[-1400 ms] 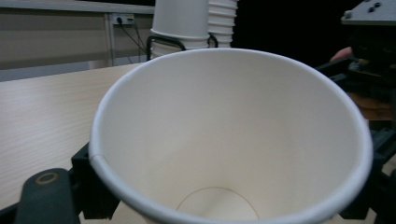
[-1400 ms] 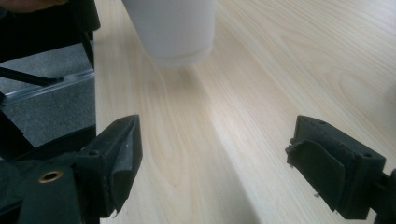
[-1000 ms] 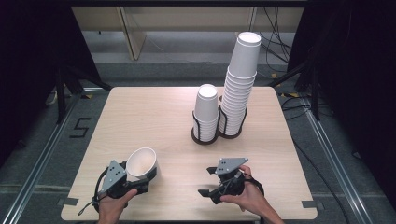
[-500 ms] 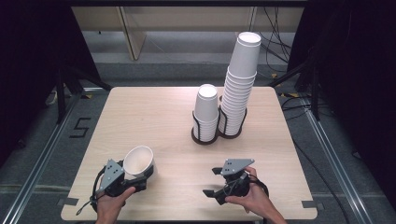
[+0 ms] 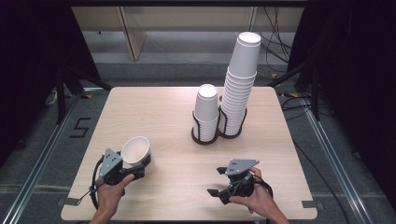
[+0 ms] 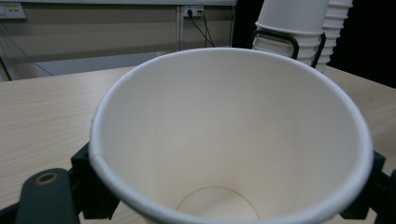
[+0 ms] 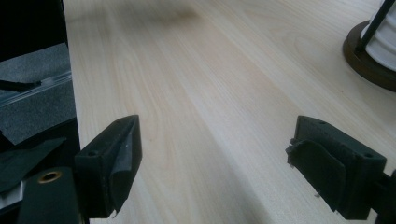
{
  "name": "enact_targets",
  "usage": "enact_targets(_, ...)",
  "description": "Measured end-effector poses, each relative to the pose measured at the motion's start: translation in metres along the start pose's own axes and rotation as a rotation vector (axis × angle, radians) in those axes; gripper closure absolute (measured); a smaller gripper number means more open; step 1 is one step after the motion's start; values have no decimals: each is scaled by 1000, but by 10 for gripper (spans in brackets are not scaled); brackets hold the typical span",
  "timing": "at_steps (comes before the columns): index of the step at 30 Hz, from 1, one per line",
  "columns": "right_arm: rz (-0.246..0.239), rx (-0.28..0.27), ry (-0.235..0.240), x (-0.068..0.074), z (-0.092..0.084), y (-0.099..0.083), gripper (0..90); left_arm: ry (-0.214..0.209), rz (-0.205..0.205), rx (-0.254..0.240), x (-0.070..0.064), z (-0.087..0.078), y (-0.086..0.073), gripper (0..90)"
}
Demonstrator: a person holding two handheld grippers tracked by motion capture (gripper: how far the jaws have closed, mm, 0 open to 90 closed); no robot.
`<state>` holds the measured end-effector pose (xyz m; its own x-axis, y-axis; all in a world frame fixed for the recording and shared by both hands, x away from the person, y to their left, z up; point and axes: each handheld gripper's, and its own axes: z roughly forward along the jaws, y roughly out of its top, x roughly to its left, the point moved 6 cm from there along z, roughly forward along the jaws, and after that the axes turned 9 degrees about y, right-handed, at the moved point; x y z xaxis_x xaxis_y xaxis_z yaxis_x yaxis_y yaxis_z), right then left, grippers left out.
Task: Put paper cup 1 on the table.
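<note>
White paper cup point(image 5: 137, 150), empty and tilted with its open mouth toward my camera, sits clamped in my left claw point(image 5: 140, 163) near the front left of the pale wooden worktop point(image 5: 163, 116); the jaws press its sides from either flank. My right claw point(image 5: 220, 182) hangs low over the front right of the worktop, jaws spread wide with nothing between them. Farther back, two stacks of white paper cups point(image 5: 233, 88) stand in a black wire holder point(image 5: 205, 135).

Light wooden table point(image 5: 159, 109), black holder point(image 5: 217, 134) with 2 cup stacks point(image 5: 236, 93)
</note>
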<state>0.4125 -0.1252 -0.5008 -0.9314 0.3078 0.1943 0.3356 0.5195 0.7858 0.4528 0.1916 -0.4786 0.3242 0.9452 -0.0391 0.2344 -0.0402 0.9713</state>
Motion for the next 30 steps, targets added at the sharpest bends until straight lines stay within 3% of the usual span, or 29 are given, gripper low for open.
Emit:
enact_targets(11, -6, -7, -19, -3, -5, -3, 175, 12, -5, 6, 16, 32, 19, 158)
enact_targets(12, 12, -7, -12, -1, -5, -4, 174, 6, -8, 18, 18, 36, 20, 158)
enact_targets(15, 6, -8, -12, -2, -6, -4, 174, 4, 7, 27, 25, 49, 26, 157)
enact_targets(18, 8, -6, -10, -2, -6, -4, 174, 26, -6, 25, 35, 63, 29, 158)
enact_targets(23, 2, -4, -15, -3, -5, -6, 174, 88, 7, 30, 53, 91, 30, 157)
enact_targets(30, 0, 5, -6, -2, -4, -7, 174, 127, 1, 39, 63, 114, 29, 156)
